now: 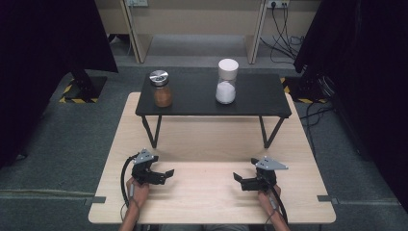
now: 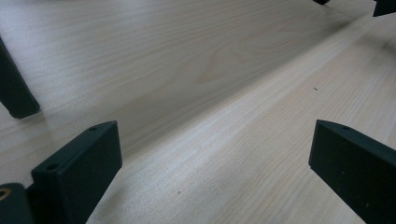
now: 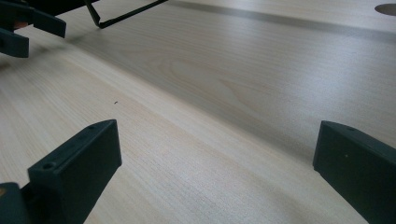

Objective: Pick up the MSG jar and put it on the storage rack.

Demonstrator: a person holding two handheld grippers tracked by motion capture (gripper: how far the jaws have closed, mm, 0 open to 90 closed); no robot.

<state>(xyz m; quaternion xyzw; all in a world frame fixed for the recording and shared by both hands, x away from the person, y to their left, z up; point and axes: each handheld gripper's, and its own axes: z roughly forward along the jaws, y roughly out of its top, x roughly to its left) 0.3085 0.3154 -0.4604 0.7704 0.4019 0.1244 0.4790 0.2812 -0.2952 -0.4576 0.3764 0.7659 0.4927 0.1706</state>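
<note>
Over the worktop (image 1: 211, 144) in the high view, the left tool (image 1: 166, 174) and the right tool (image 1: 239, 179) rest near the front edge, tips turned toward each other, both wide and holding nothing — so I judge the work not yet begun. The nearest things stand well apart from them on a small black table (image 1: 192, 103) farther back: a jar of brown powder (image 1: 162, 89) with a metal lid, and a white-capped jar (image 1: 226, 82) part full of white grains. Next would be a long reach forward and up to one jar. Along the left gripper view, the jaws stand far apart over bare wood, one black table leg (image 2: 14, 91) cut off at the edge. Along the right gripper view, the jaws gape likewise — the left tool (image 3: 28, 25) shows partly, top left.
</note>
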